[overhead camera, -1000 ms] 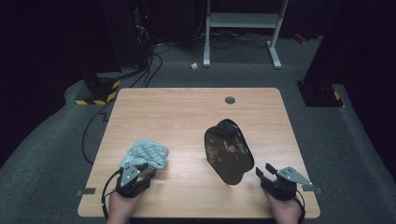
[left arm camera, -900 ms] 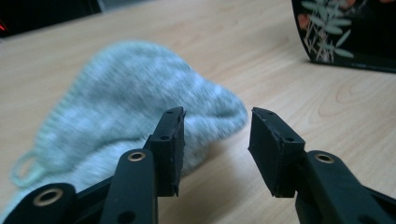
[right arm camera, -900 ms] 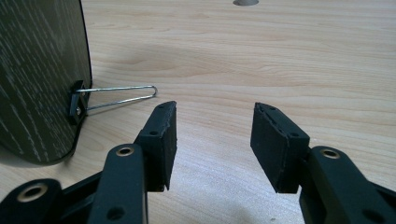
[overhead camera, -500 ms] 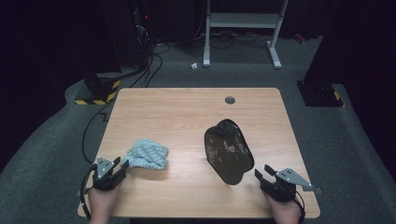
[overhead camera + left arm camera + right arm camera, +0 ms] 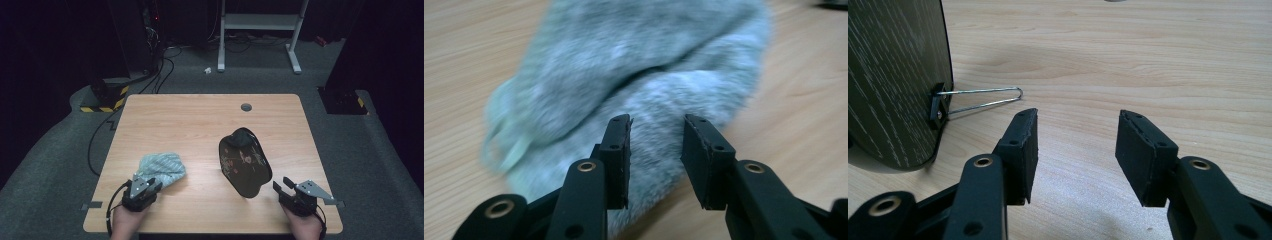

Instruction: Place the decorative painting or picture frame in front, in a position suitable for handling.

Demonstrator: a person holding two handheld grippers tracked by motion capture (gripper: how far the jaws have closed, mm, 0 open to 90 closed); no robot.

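Near the table's (image 5: 210,120) front edge, left gripper (image 5: 145,186) meets cloth (image 5: 161,167).

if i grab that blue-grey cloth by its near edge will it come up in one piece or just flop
The cloth lies crumpled in soft folds, so it will probably droop and unfold when lifted. Its fuzzy surface should give the left hand-held gripper, whose jaws stand open over the near edge, decent friction. It looks light, so pushing it would likely bunch it up.

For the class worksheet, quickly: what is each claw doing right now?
Left claw: open, jaws over the grey-green fluffy cloth, holding nothing.
Right claw: open, empty, beside the dark standing plaque.
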